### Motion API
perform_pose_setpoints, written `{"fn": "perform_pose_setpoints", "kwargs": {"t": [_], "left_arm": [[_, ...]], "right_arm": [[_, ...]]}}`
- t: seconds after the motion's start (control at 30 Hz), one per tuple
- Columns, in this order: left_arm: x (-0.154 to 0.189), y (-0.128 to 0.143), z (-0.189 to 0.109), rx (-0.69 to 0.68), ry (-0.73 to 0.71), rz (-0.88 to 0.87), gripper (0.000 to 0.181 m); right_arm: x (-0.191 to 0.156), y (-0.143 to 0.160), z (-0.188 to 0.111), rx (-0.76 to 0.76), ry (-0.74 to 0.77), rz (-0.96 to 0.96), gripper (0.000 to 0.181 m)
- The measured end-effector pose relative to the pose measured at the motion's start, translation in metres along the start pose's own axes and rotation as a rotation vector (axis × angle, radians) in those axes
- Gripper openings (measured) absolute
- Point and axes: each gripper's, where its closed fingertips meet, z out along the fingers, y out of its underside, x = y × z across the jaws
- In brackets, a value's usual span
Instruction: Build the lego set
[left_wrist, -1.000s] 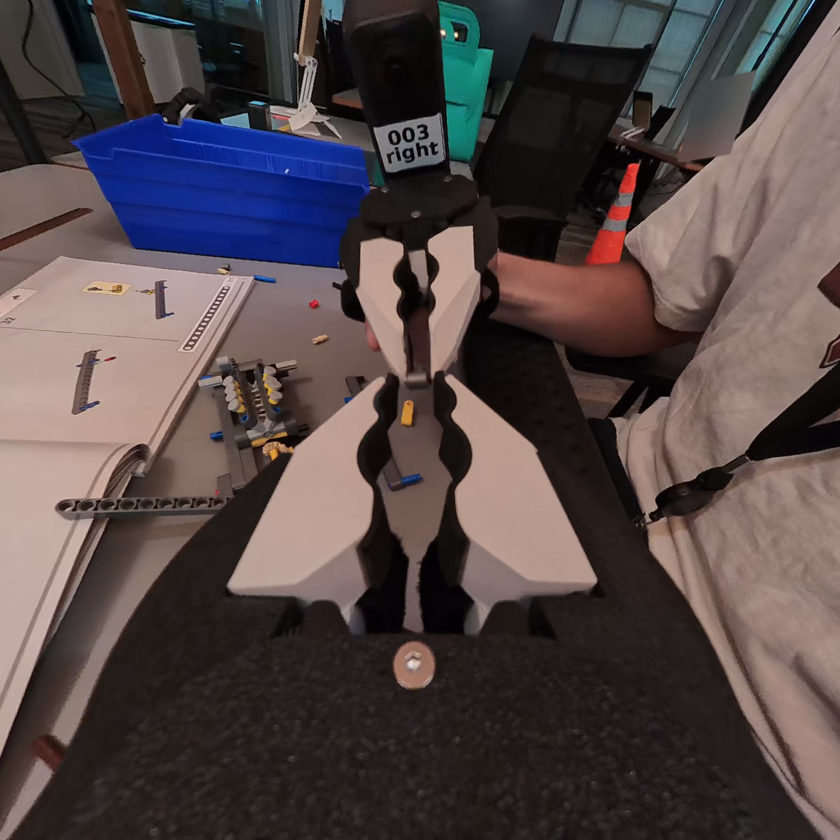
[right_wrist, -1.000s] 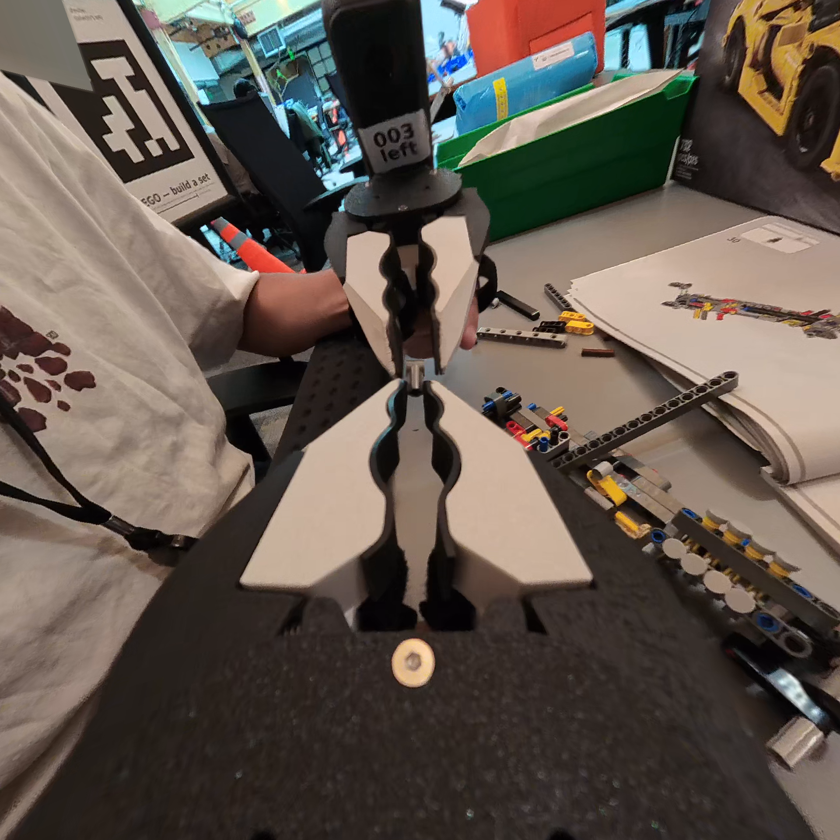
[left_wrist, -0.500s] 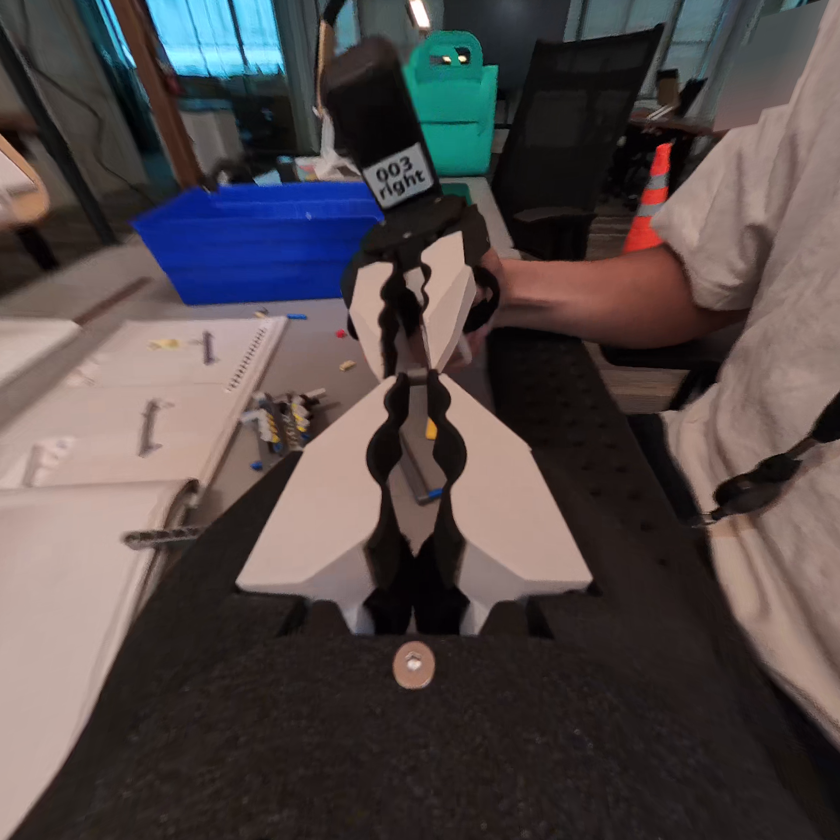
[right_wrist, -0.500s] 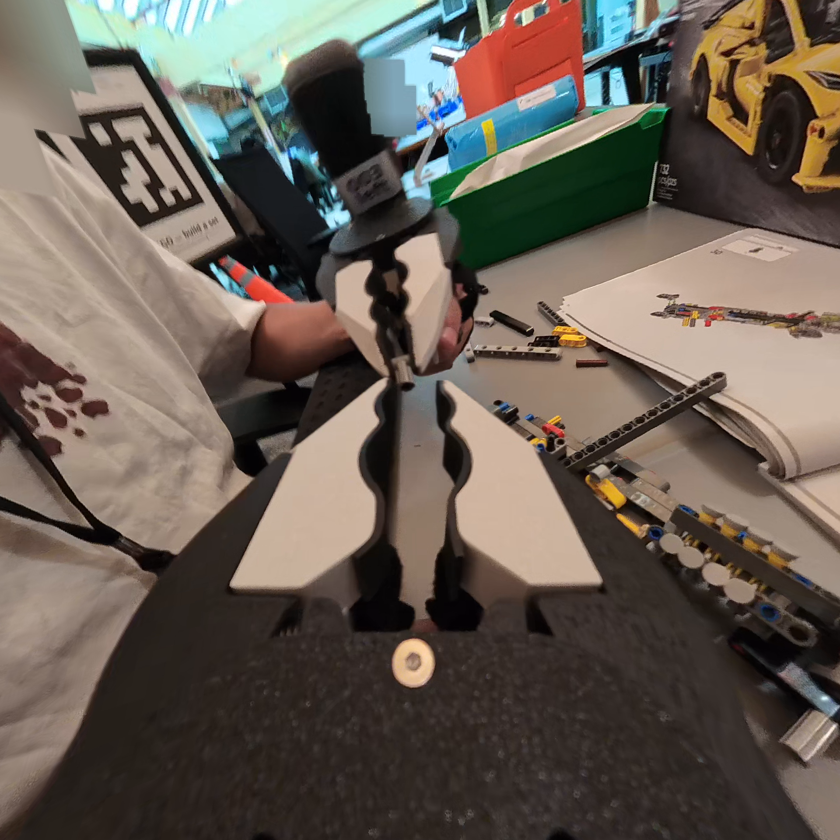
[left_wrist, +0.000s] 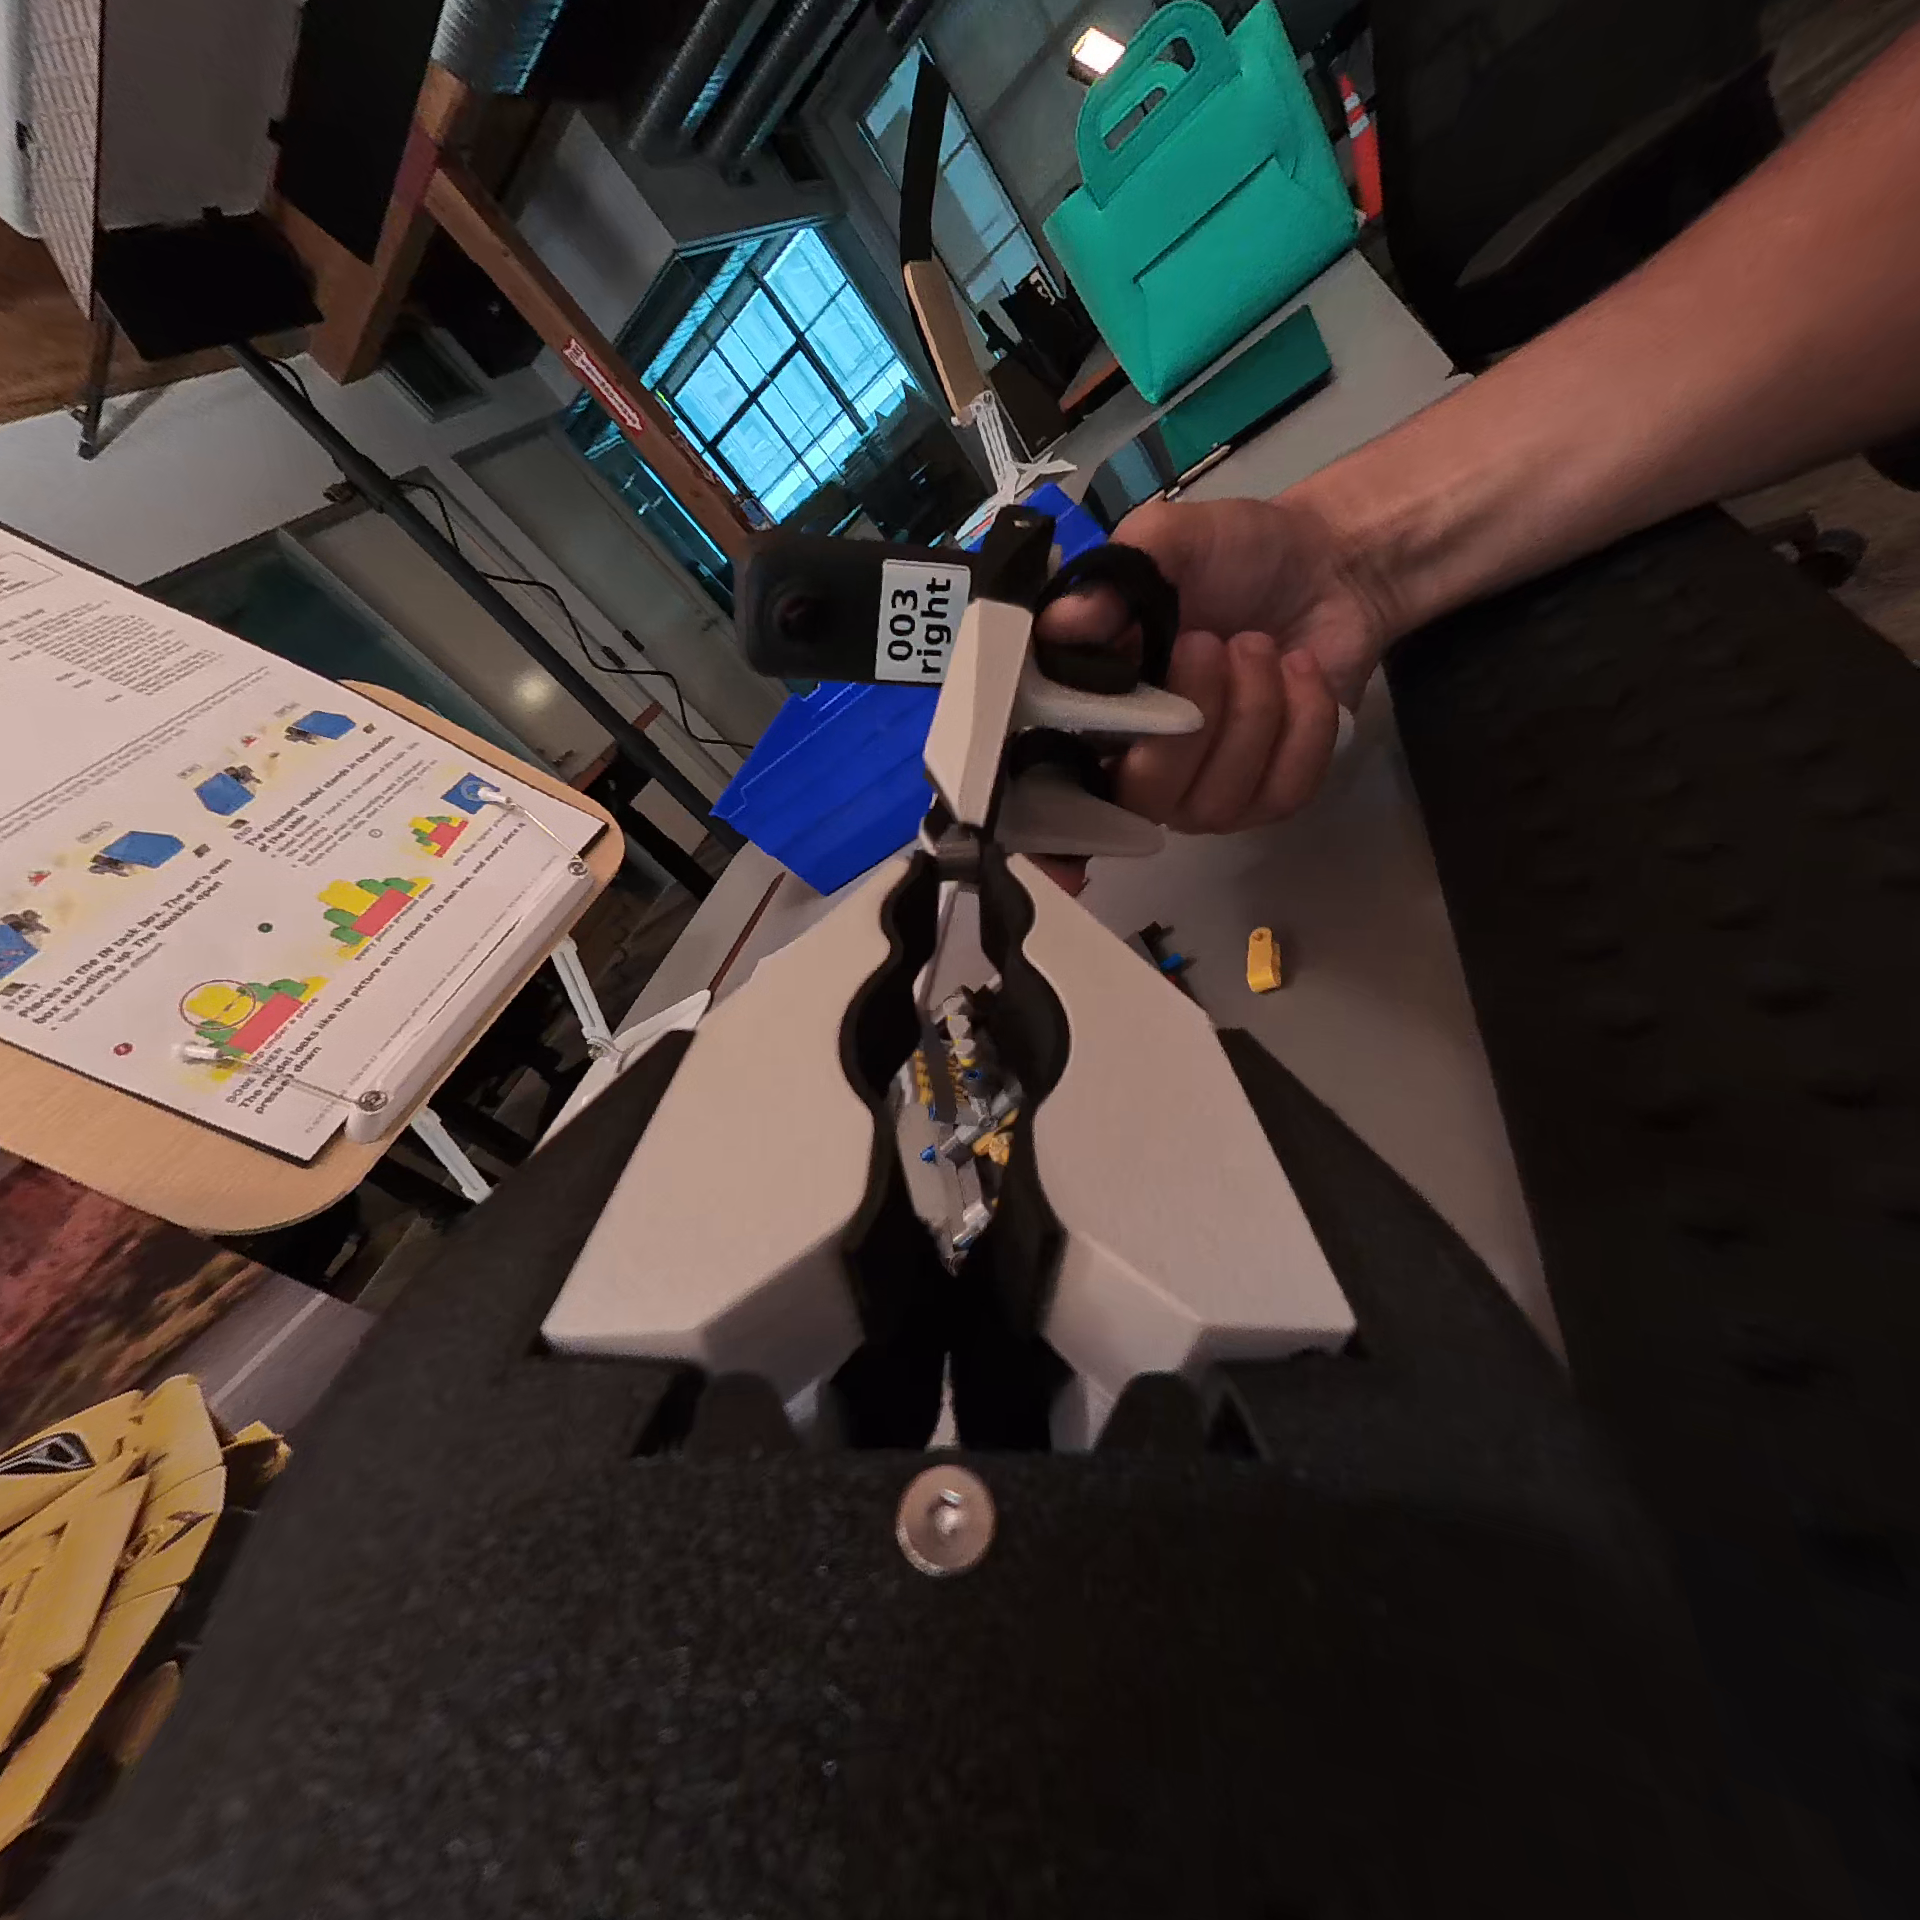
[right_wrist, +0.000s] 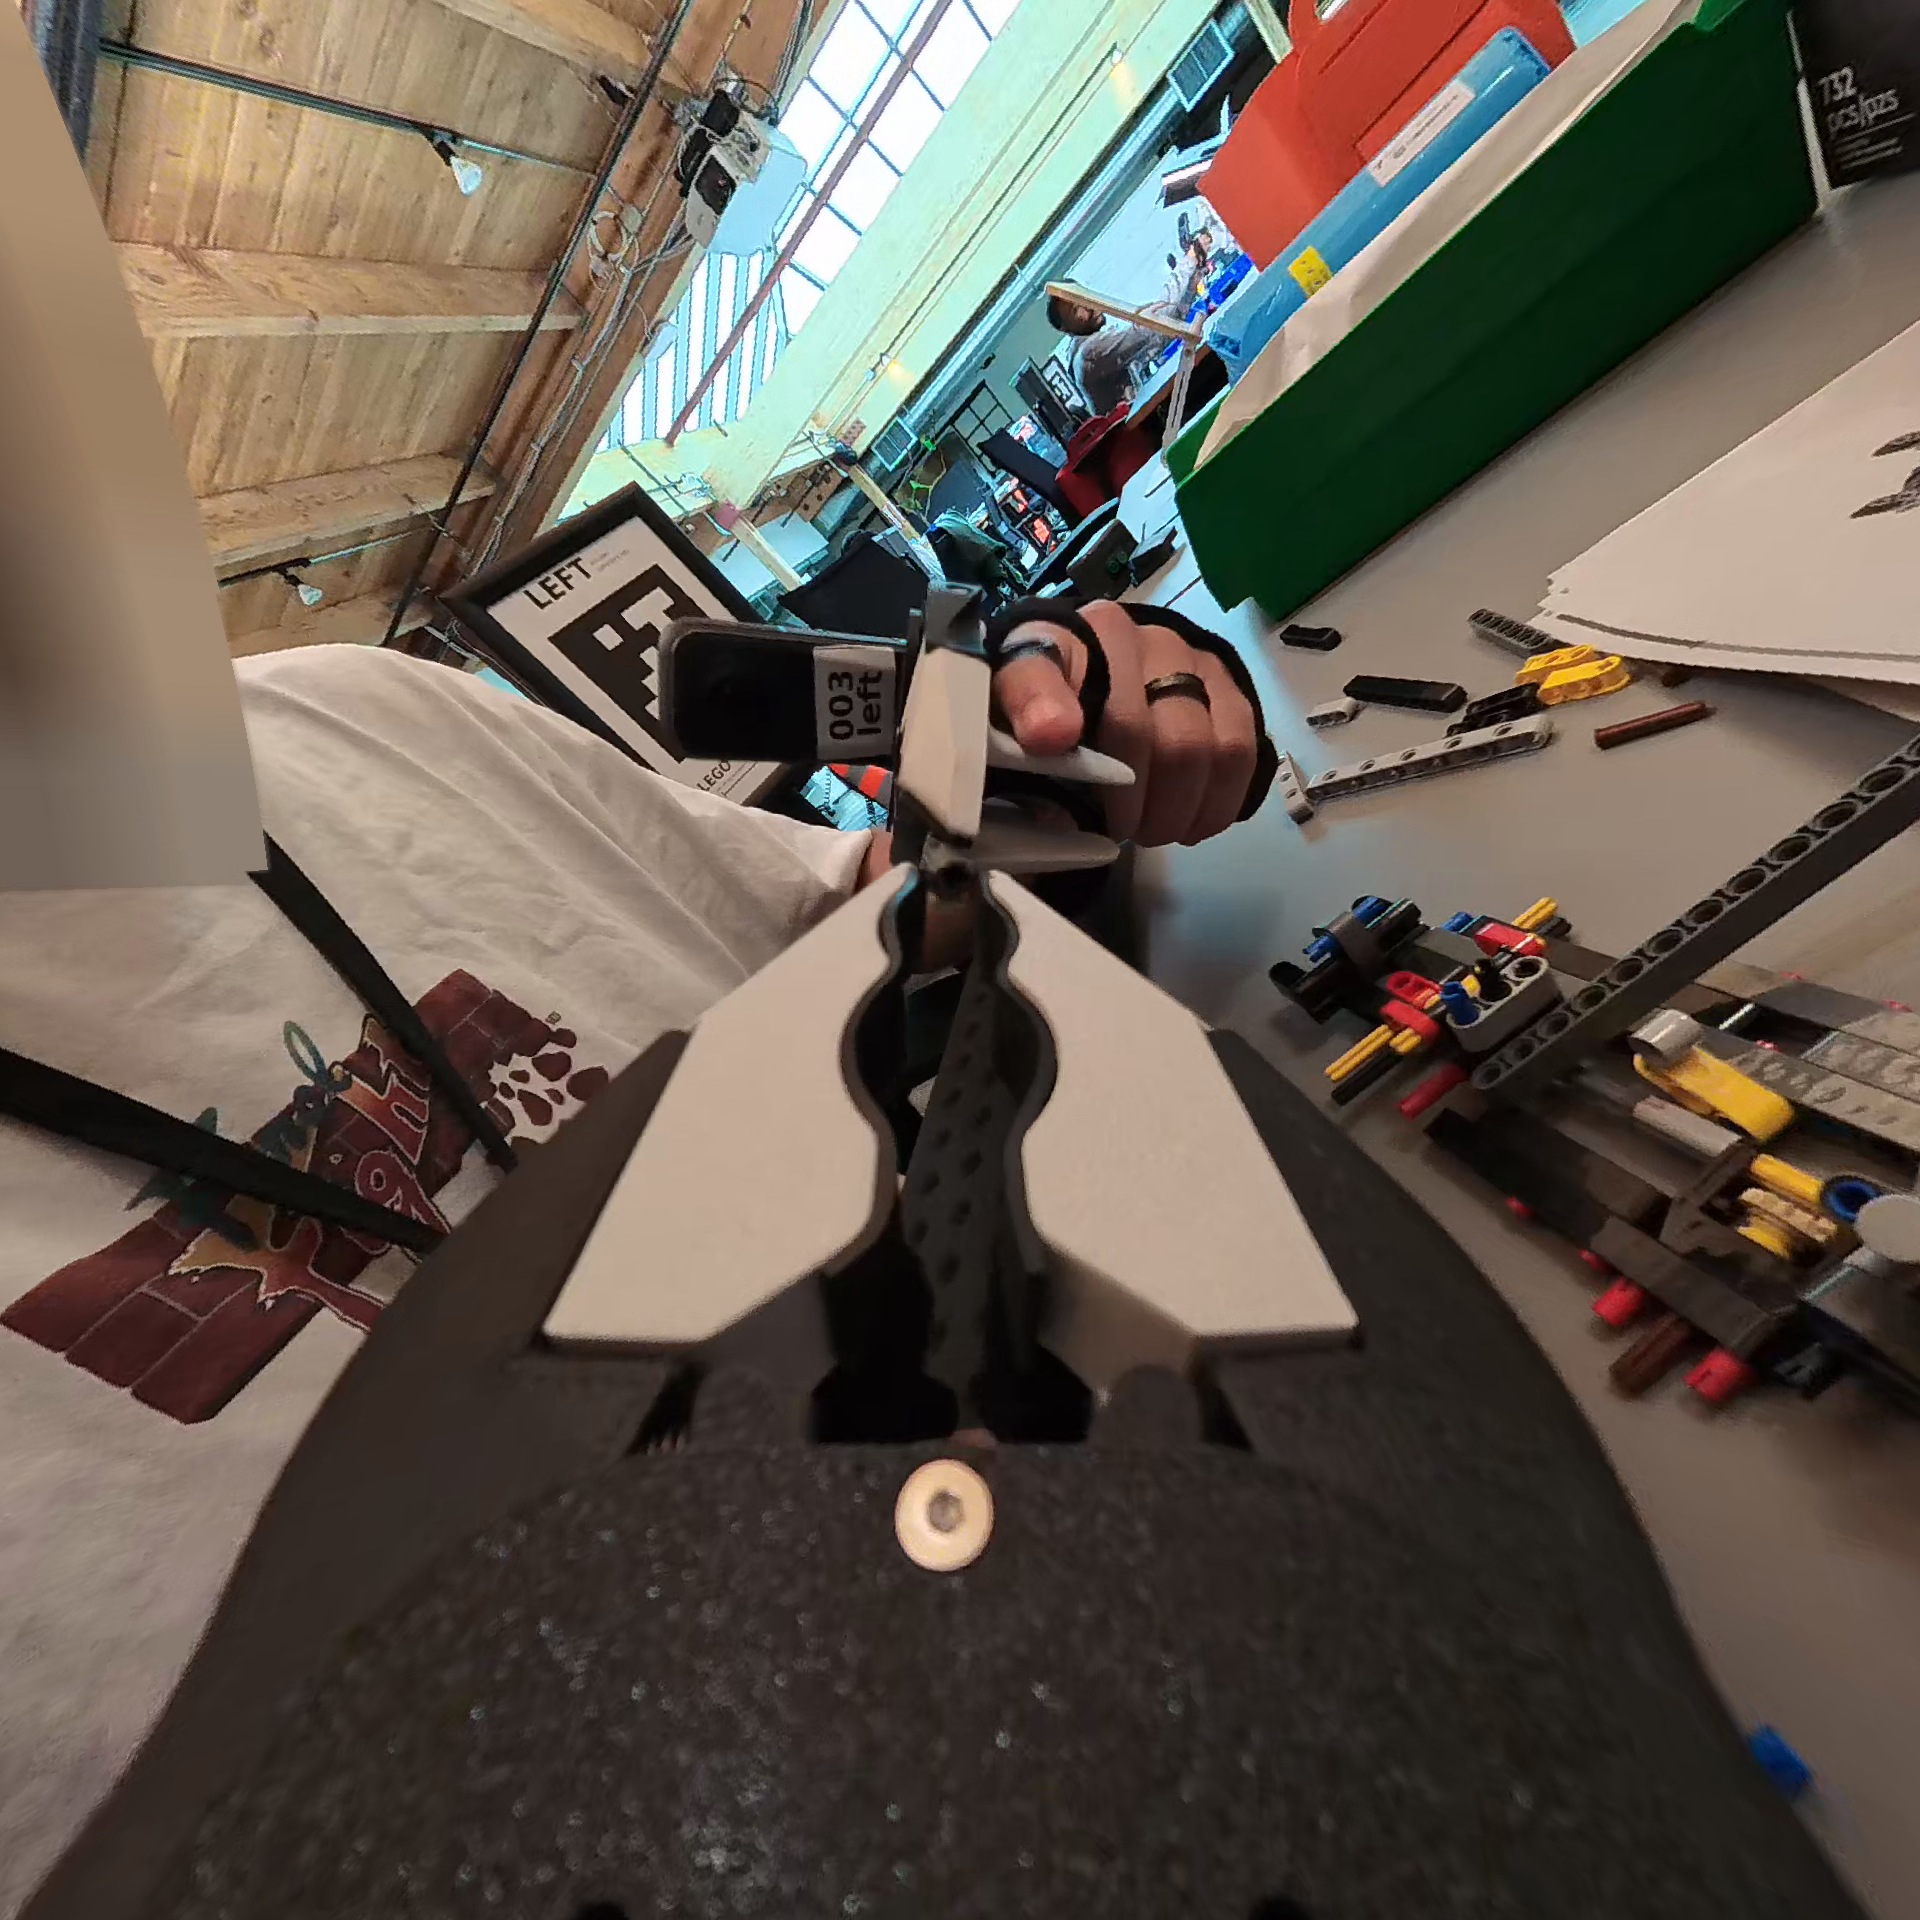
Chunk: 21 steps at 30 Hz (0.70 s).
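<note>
Your left gripper (left_wrist: 956, 883) and right gripper (right_wrist: 945, 894) meet tip to tip in the air above the table (left_wrist: 1351, 1018), each turned a quarter turn against the other. Both have their fingers drawn in tight on the same small grey piece (left_wrist: 961, 854), which sits right at the meeting point; I cannot tell which of your grippers actually carries it. The partly built assembly (right_wrist: 1538, 1029) lies on the table off to your right gripper's right, with a long dark beam (right_wrist: 1714, 904) leaning across it and loose pins just beside it. A single yellow piece (left_wrist: 1263, 958) lies apart on the bare tabletop. As for containers, the blue bin (left_wrist: 831, 790) stands behind your right gripper, but its inside is hidden from here. The green bin (right_wrist: 1455, 395) at the far end of the table holds white paper that rises over its rim, and a light blue package (right_wrist: 1361, 197) and a red box (right_wrist: 1382, 94) show just behind it. The open instruction booklet (right_wrist: 1766, 540) lies near the green bin.
</note>
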Motion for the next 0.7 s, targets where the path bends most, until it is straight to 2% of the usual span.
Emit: {"fn": "perform_pose_setpoints", "kwargs": {"t": [0.33,0.7], "left_arm": [[0.0003,0.0070,0.0021,-0.058,-0.017,0.009,0.006],[0.0036,0.0036,0.0016,-0.048,0.019,-0.048,0.007]], "right_arm": [[0.0055,0.0024,0.0029,0.005,0.010,0.044,0.005],[0.0024,0.0041,0.0048,-0.007,-0.021,0.070,0.006]]}}
